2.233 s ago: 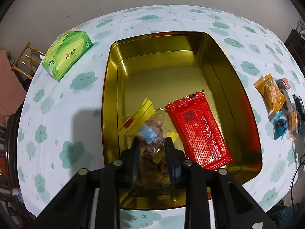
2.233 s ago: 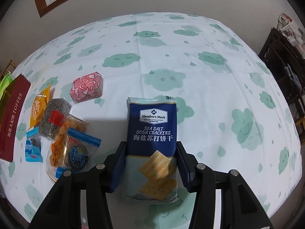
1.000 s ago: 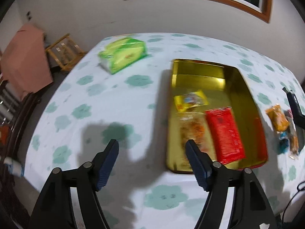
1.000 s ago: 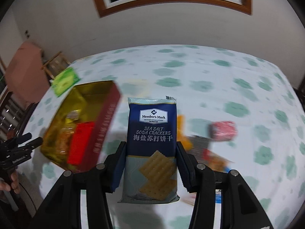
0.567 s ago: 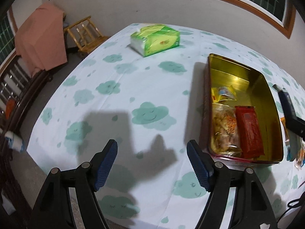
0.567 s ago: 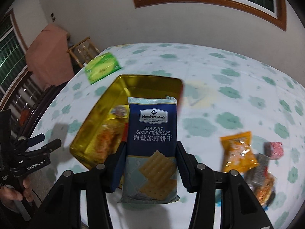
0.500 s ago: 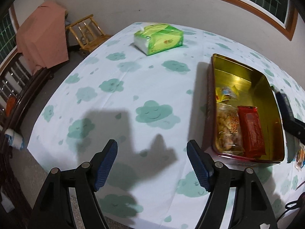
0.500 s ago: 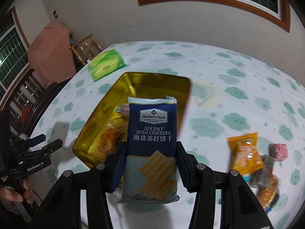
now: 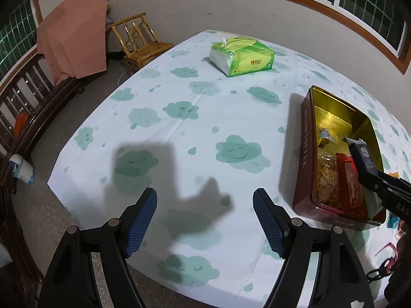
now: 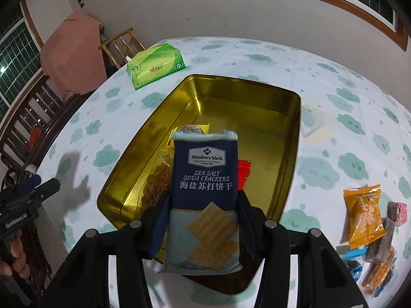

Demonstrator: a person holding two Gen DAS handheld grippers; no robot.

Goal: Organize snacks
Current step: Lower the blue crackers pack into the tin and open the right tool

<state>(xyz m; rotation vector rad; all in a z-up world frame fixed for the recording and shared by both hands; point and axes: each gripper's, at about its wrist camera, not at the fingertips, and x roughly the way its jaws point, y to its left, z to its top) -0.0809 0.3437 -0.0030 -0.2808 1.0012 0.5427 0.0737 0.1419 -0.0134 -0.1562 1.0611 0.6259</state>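
Observation:
My right gripper is shut on a dark blue pack of soda crackers and holds it above the near end of the gold tin. The tin holds a red packet, a clear bag of brown snacks and a small yellow packet. My left gripper is open and empty, over the tablecloth to the left of the tin. The cracker pack and right gripper show over the tin in the left wrist view.
A green tissue pack lies at the table's far left. Several loose snacks, among them an orange packet and a pink one, lie right of the tin. A wooden chair and railing stand beyond the table's left edge.
My right gripper has carried the cracker pack from the right side of the table to above the tin. My left gripper let go of the snack bag, opened and drew back left.

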